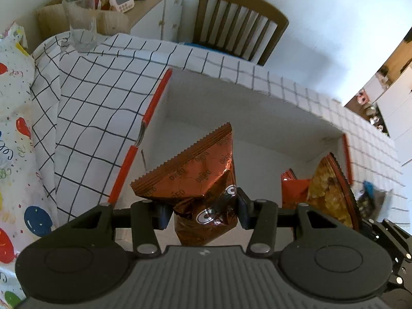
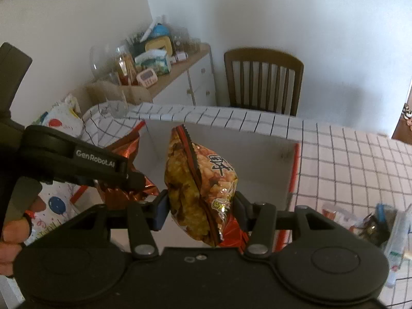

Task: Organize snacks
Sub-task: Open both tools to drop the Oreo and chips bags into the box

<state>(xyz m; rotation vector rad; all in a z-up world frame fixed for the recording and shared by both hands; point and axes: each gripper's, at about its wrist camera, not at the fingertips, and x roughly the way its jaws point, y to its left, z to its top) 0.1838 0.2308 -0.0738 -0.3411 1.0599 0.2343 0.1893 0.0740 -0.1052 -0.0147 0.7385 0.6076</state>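
the left gripper point(image 1: 203, 212) has its jaws pinching a shiny brown oreo packet point(image 1: 198, 177), gripped around its crumpled lower half so the serrated top edge fans up and away. the packet hangs over the open white box point(image 1: 247, 118), a shallow box with red-orange edges that sits on the checked cloth covering the surface point(image 1: 103, 97).

the right gripper point(image 2: 202, 209) is just beside it, jaws clamped on a yellow and orange popcorn-style snack bag point(image 2: 198, 188). that bag stands nearly upright between the pads, squeezed in at the middle, its dark serrated seam running down the front, and it too is held above the box interior rather than resting on the bottom. from the right wrist view, the left gripper's black body crosses the left side with the brown packet at its tip, and a person's hand point(image 2: 15, 229) grips its handle at the far left edge.

on the cloth to the right of the box lies another small packet point(image 2: 378, 224), blurred, with a blue bit on it. a party-patterned bag point(image 1: 15, 134) with balloons sits to the left of the box. a clear glass point(image 1: 81, 20) stands at the far left corner of the surface, a wooden chair point(image 1: 239, 23) beyond the far edge, and a cluttered sideboard point(image 2: 180, 64) against the wall.
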